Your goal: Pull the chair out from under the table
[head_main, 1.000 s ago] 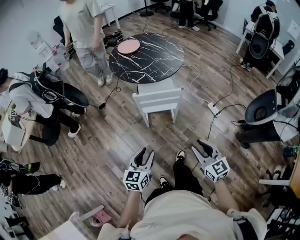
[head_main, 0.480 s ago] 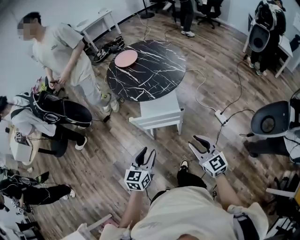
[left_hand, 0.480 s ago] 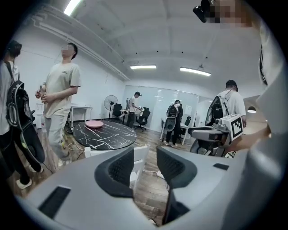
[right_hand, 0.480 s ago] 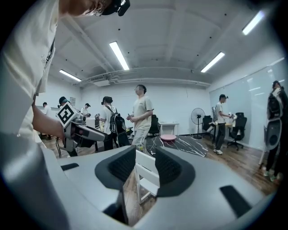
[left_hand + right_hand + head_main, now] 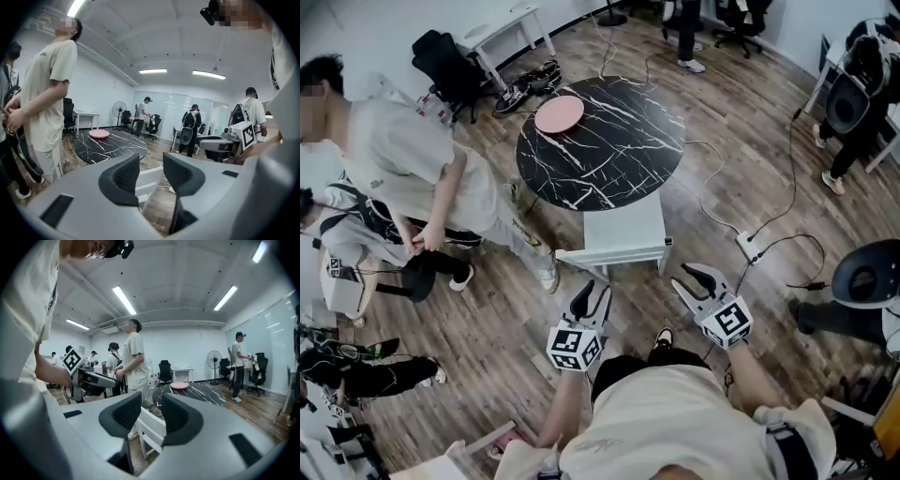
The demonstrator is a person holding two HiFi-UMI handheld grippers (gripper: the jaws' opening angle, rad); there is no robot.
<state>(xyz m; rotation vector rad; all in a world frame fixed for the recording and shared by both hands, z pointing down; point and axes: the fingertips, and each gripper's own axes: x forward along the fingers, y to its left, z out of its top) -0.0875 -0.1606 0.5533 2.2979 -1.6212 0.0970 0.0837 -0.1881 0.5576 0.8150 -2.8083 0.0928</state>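
A white chair [image 5: 621, 232] stands with its seat tucked partly under the round black marble table [image 5: 609, 141], and its backrest [image 5: 612, 260] faces me. A pink plate [image 5: 559, 114] lies on the table's far left. My left gripper [image 5: 592, 292] hangs open and empty, just short of the backrest's left end. To the right, my right gripper [image 5: 684, 277] is open and empty too, close to the backrest's right corner. In each gripper view the chair [image 5: 149, 180] [image 5: 151, 427] shows through the gap between the jaws, untouched.
A standing person [image 5: 412, 178] is close to the chair's left side, and another crouches behind them [image 5: 347, 230]. A power strip with cables [image 5: 750, 248] lies on the wood floor to the right. An office chair [image 5: 862, 281] stands at the far right.
The chair and table have come nearer, and both grippers now hang just short of the backrest, still open. The standing person has stepped toward the chair's left side.
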